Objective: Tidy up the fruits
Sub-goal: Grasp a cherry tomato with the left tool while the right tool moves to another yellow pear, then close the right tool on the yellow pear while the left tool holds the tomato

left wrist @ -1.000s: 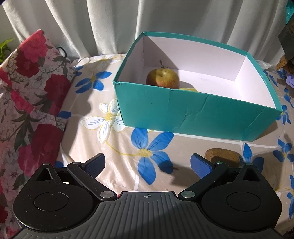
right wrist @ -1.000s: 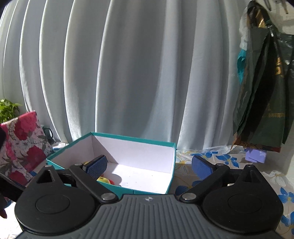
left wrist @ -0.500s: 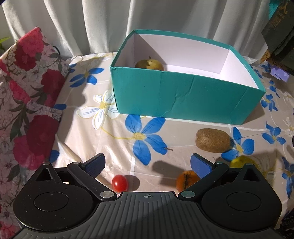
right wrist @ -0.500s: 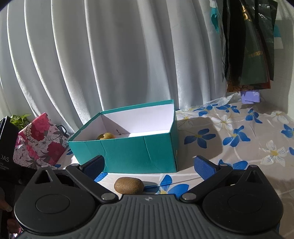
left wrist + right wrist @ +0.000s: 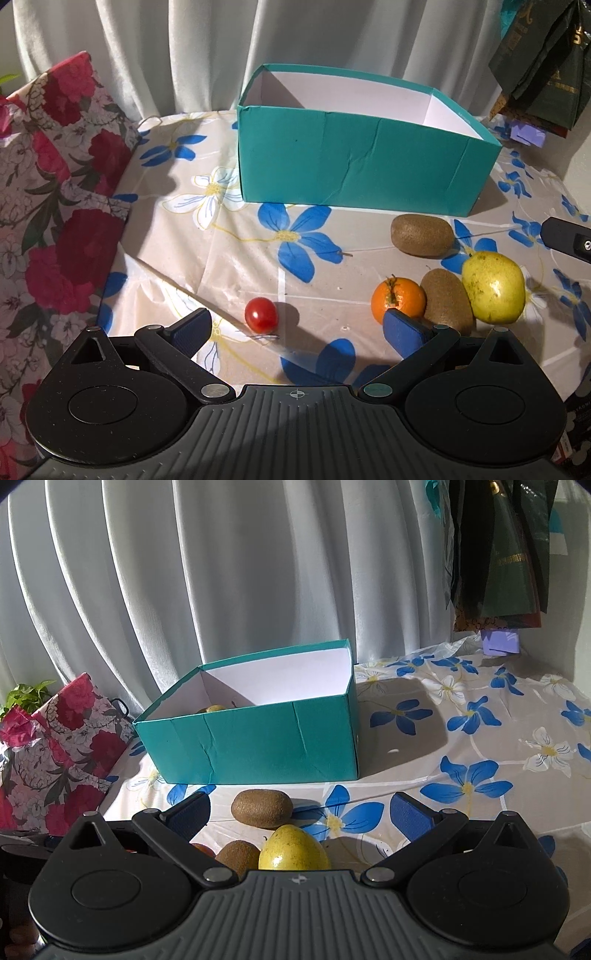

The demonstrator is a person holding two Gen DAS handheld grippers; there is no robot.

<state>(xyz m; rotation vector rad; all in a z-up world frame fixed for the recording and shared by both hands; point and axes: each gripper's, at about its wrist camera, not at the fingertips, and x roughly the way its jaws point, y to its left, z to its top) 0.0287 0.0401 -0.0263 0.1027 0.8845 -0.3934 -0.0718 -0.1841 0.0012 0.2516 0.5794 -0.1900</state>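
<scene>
On the flowered tabletop (image 5: 258, 258), we take the teal box (image 5: 354, 162) as our landmark; it stands open-topped before the white curtain (image 5: 221, 572). Just in front of the box's right end lies a kiwi (image 5: 422, 235), apart from the wall. Further out from the box on that side we see a cluster: an orange (image 5: 398, 300), a second kiwi (image 5: 447, 299) touching it, and a yellow pear (image 5: 493, 286) pressed against that kiwi. A cherry tomato (image 5: 261, 316) sits alone, well out from the box's left half. Inside the box, at its far left corner, only the top of a yellowish fruit (image 5: 216, 709) peeks over the rim. Left of the box leans a rose-patterned bag (image 5: 55, 166); right of it, beyond the back corner, dark bags (image 5: 498, 546) hang. Our left hand-held gripper (image 5: 297, 330) hovers wide apart and holds nothing, the tomato just ahead of its left finger. Our right hand-held gripper (image 5: 301, 812) is likewise spread wide and empty, the pear and both kiwis lying between and ahead of its fingers.
</scene>
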